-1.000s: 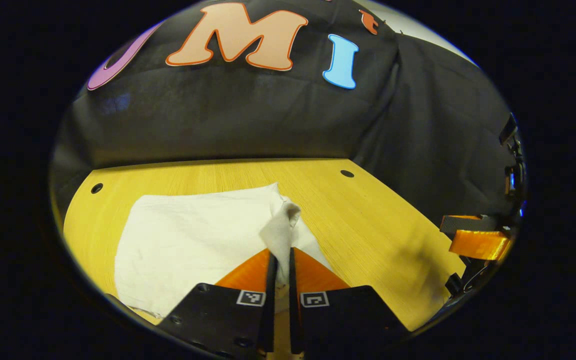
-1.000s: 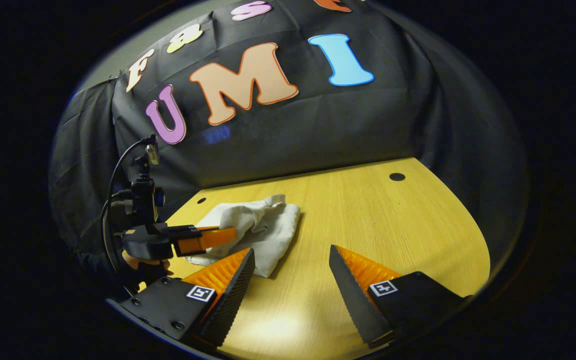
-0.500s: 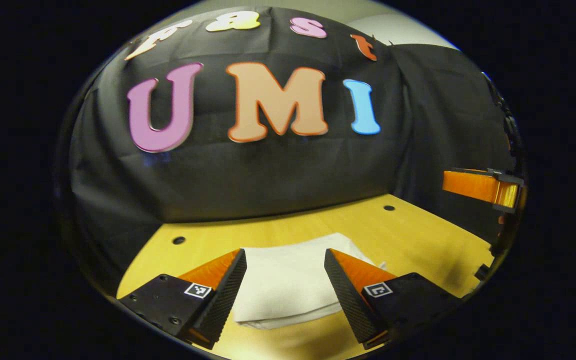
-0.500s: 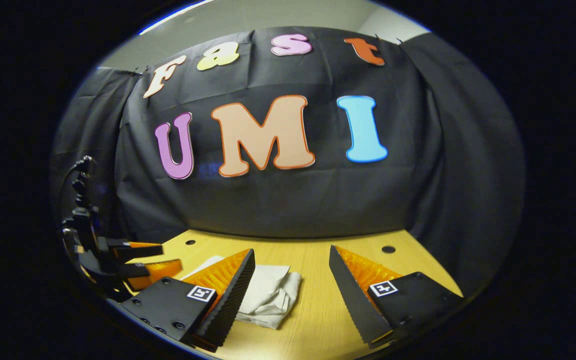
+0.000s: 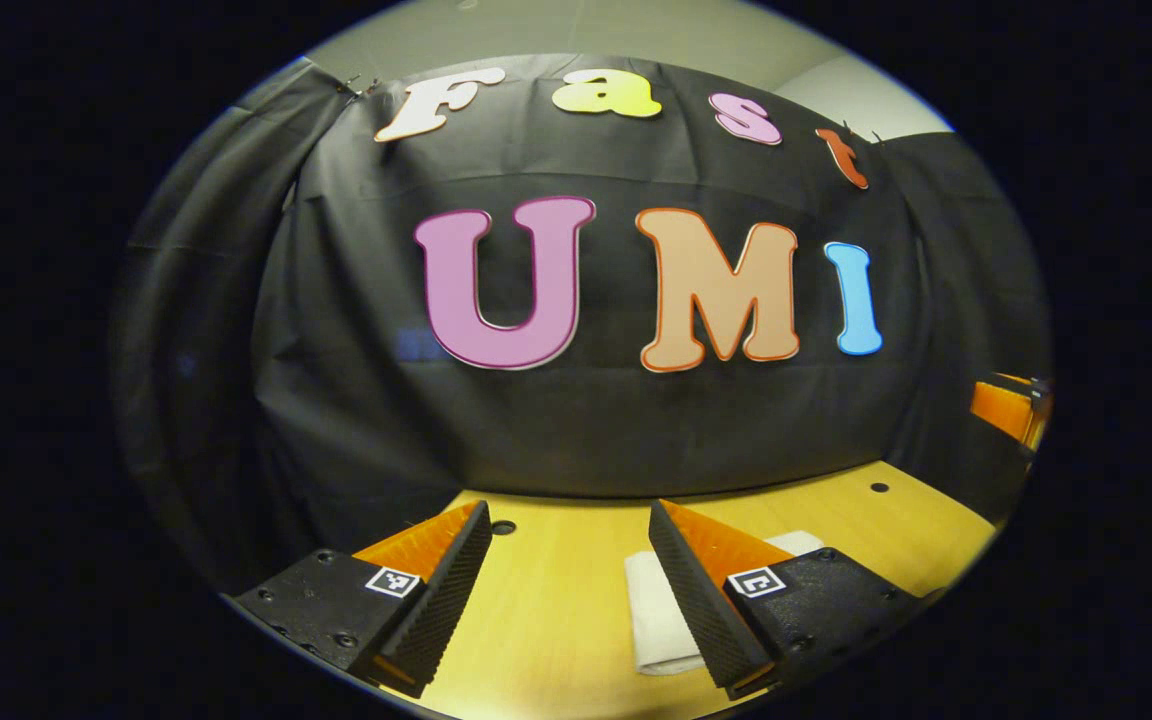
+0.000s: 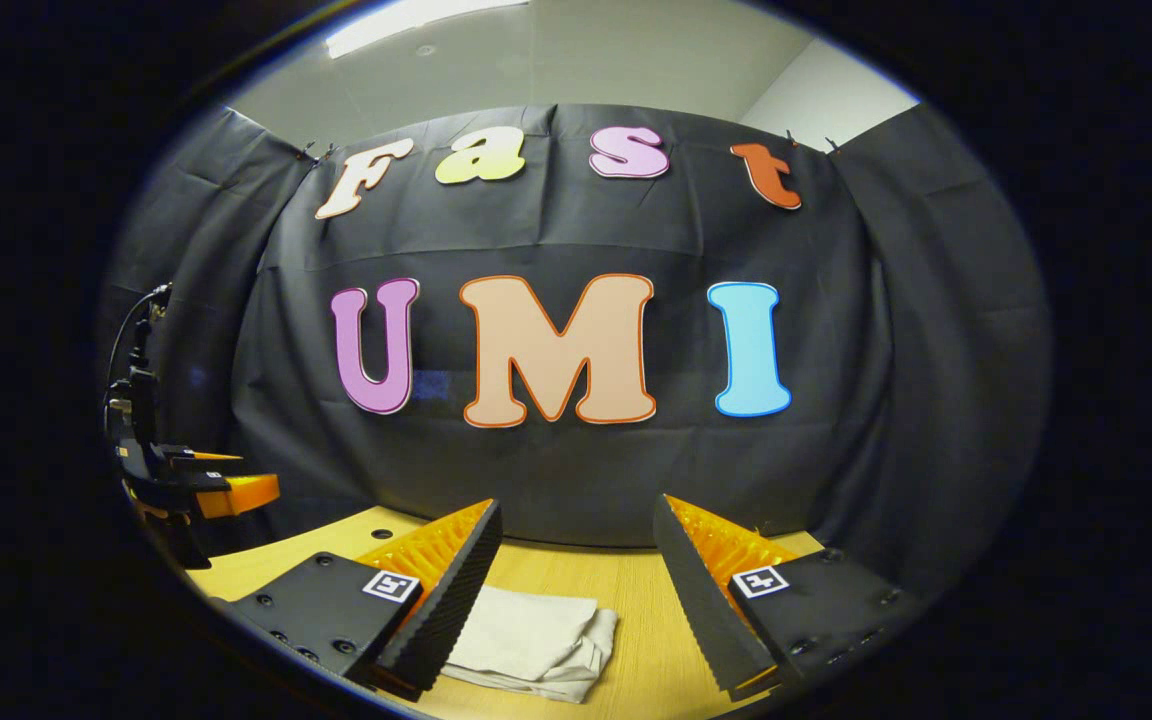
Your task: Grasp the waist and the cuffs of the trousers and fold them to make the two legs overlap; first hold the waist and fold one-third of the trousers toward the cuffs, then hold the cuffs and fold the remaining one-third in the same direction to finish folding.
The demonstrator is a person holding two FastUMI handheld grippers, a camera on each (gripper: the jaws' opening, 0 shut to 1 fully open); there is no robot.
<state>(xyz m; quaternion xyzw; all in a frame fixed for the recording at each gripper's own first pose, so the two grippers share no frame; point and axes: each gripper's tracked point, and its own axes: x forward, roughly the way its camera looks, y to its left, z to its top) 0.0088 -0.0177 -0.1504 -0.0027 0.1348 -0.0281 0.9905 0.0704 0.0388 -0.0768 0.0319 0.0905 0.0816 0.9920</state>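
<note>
Finishing the fold: both grippers free

Lying folded into a compact white cloth bundle, the trousers rest on the yellow wood-grain surface, at 5 o'clock in the left gripper view. Left gripper and right gripper both stand apart, holding nothing. Folding looks complete; at most a tidy-up remains. Black cloth walls the booth.

The white trousers are no longer pinched by the left gripper; its fingers, closed on a raised fold a second ago, are now spread apart and lifted clear. Both cameras are tilted upward, so less of the table is seen. The right gripper is raised as well.
</note>
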